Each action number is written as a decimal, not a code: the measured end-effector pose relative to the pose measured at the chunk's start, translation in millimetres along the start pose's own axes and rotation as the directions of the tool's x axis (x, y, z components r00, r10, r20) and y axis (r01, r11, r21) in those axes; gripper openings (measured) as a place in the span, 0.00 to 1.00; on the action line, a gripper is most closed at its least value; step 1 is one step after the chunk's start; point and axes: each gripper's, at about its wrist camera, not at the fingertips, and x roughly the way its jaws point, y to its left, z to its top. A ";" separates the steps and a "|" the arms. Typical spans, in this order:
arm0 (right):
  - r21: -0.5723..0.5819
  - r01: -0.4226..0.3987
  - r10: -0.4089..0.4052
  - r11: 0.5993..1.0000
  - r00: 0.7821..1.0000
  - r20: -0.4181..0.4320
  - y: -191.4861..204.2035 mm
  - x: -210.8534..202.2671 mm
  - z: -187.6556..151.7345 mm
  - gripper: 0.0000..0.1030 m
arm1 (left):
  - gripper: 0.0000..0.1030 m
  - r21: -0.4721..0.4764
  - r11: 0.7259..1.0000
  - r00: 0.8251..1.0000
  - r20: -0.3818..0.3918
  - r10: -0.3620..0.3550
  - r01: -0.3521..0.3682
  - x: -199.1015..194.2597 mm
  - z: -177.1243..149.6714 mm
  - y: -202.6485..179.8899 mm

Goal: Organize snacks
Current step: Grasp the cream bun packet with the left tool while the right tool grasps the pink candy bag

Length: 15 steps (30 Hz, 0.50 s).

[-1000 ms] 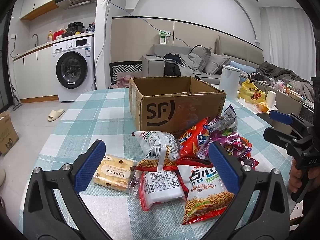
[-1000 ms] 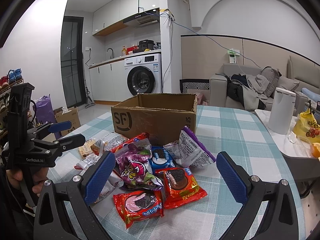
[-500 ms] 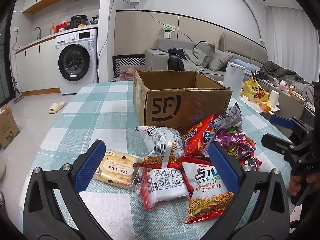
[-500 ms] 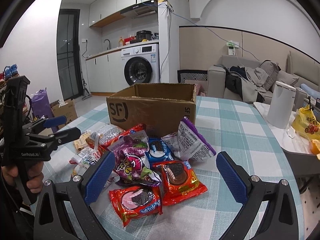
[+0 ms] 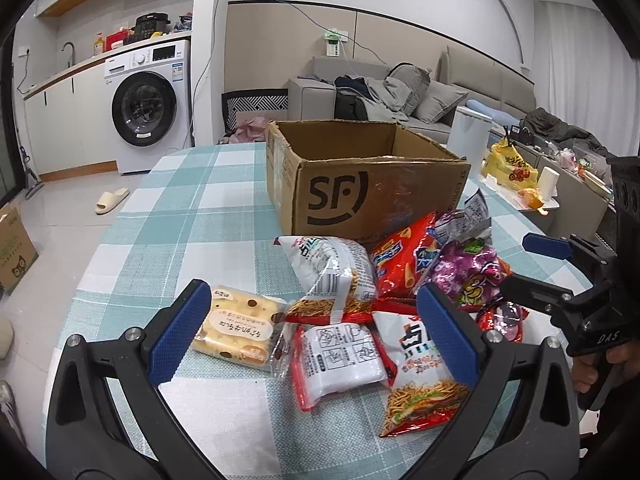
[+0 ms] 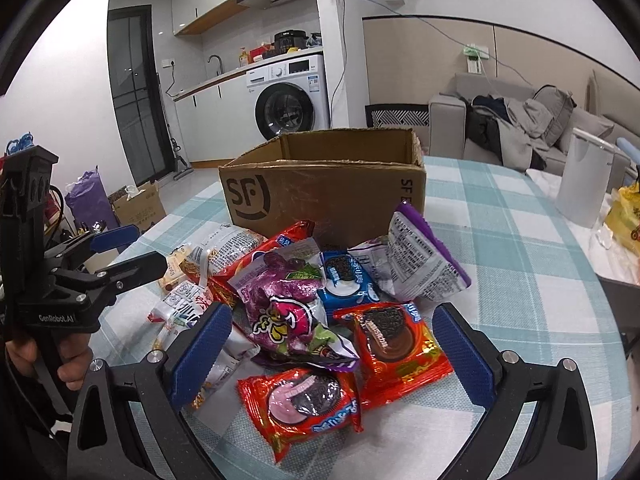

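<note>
Left wrist view: both grippers, left gripper [image 5: 314, 330] and right gripper [image 6: 332, 346], released; grasp one packet [image 5: 340, 356] squarely, then lift to far box [image 5: 360, 184].

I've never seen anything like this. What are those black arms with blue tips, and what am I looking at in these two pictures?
No robot here: a person holds hand-operated tongs in each hand, each carrying a wide-angle camera that looks along its two blue-padded fingers. One picture looks out from the left tongs, the other from the right tongs; each also catches the other tongs at its edge. Both are open and hold nothing. On the checked tablecloth stands an open cardboard box, with a pile of snack packets in front: noodles, biscuits, a cake.
</note>
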 end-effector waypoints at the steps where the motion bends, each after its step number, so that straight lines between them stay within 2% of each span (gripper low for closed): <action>1: 0.001 -0.003 0.003 1.000 1.000 -0.010 0.8 3.2 1.3 0.99 | 1.00 -0.009 1.000 1.000 -0.006 0.013 -0.013 1.3 0.2 2.1; 5: 0.016 -0.018 0.018 1.000 0.999 -0.033 1.2 14.0 6.2 0.98 | 1.00 -0.058 0.998 1.000 -0.025 0.004 -0.005 4.2 0.8 12.4; 8: 0.019 -0.027 0.028 0.999 0.998 -0.053 1.9 22.1 8.4 0.90 | 1.00 -0.075 0.997 0.999 -0.044 0.011 -0.015 8.4 -0.5 18.5; 10: 0.024 -0.044 0.046 0.999 0.997 -0.069 2.3 27.2 9.4 0.85 | 1.00 -0.071 0.997 0.998 -0.050 0.025 -0.029 11.1 -1.1 22.1; 15: 0.034 -0.070 0.073 0.997 0.994 -0.085 4.9 35.5 12.7 0.81 | 1.00 -0.080 0.994 0.995 -0.071 0.065 -0.071 13.9 -2.2 35.6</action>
